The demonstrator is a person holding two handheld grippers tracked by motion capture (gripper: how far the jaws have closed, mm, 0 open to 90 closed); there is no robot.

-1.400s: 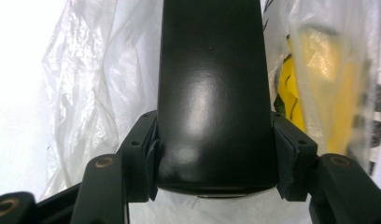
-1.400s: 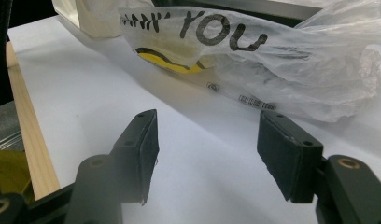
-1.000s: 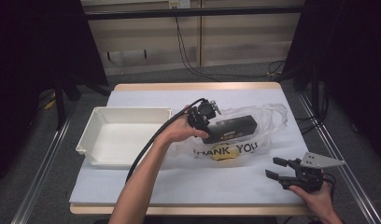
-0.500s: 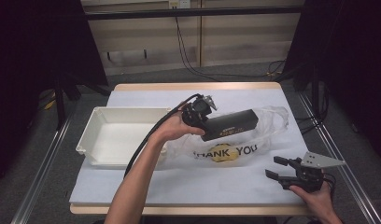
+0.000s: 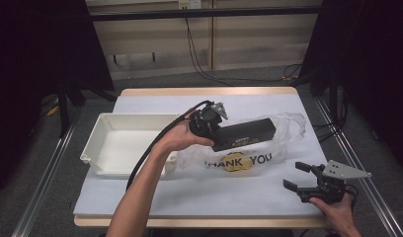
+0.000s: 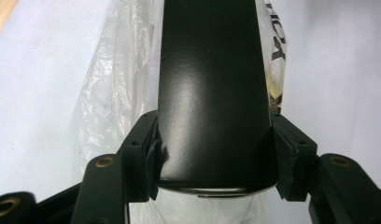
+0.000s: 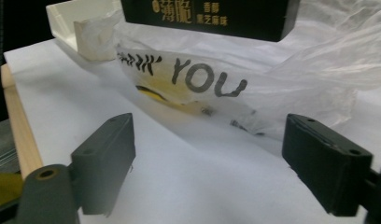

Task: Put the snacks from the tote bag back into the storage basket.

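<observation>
My table [image 5: 155, 202] is covered with a pale sheet, and on its left side stands the white plastic tray [image 5: 121, 144], with the clear "THANK YOU" carrier bag [image 5: 249, 158] lying just beside it toward the middle. Above the bag I hold the long black box [image 5: 245, 134], lifted off the sheet and slightly tilted, one end of it over the bag's open mouth. My left gripper [image 5: 208, 123] is clamped on the near end of that box: in the left gripper view the box [image 6: 209, 93] runs straight away from me between the two pads, both pressing its sides, with the bag [image 6: 111, 93] underneath. My right gripper [image 5: 302, 177] sits well apart at the table's near right corner, its jaws having just been opening, now wide with nothing between them; the right gripper view looks across bare sheet to the bag [image 7: 212, 86] and the box [image 7: 212, 16] beyond.
</observation>
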